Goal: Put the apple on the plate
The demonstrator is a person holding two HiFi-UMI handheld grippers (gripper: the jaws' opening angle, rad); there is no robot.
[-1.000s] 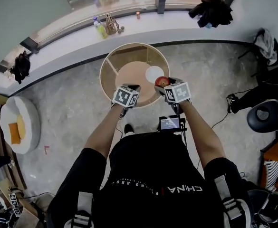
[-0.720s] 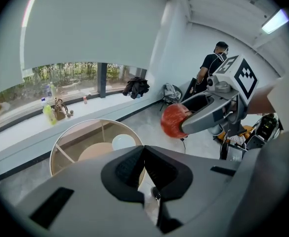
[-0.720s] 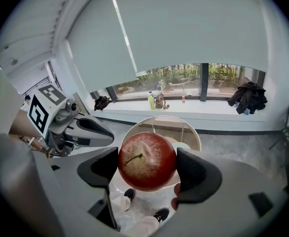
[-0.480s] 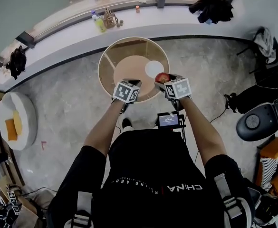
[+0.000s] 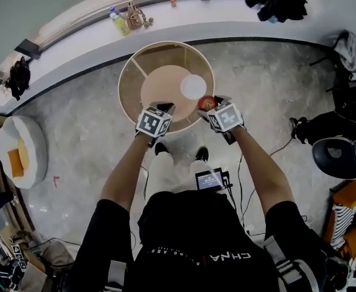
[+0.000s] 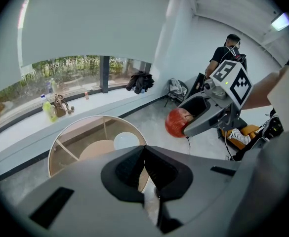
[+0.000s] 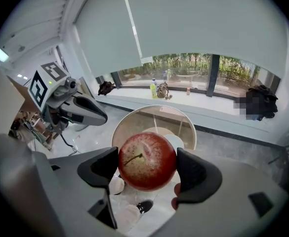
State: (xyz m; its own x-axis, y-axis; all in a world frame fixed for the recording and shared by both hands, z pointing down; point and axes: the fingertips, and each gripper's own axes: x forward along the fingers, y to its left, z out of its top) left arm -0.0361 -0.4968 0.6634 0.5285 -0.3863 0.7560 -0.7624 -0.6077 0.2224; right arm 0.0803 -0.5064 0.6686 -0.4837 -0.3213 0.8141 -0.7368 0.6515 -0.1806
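Note:
A red apple [image 7: 147,161] sits clamped between the jaws of my right gripper [image 7: 148,166], stem turned toward the camera. From the head view the apple [image 5: 207,103] hangs over the near right rim of the round glass table [image 5: 129,72]. A small white plate [image 5: 193,87] lies on the tabletop just beyond the apple and shows as a pale disc [image 6: 125,141] in the left gripper view. My left gripper [image 6: 143,168] is shut with nothing in it, held over the table's near edge left of the apple [image 6: 176,123].
A window ledge [image 5: 74,41] behind the table carries bottles [image 5: 115,20] and a small bag. A dark jacket [image 5: 280,0] lies on the ledge at right. A black office chair [image 5: 342,157] stands at right, a white round pouf [image 5: 19,151] at left. Cables run across the floor.
Both grippers have shifted a little left and forward with the apple, and the person has stepped back so legs and feet show below the table.

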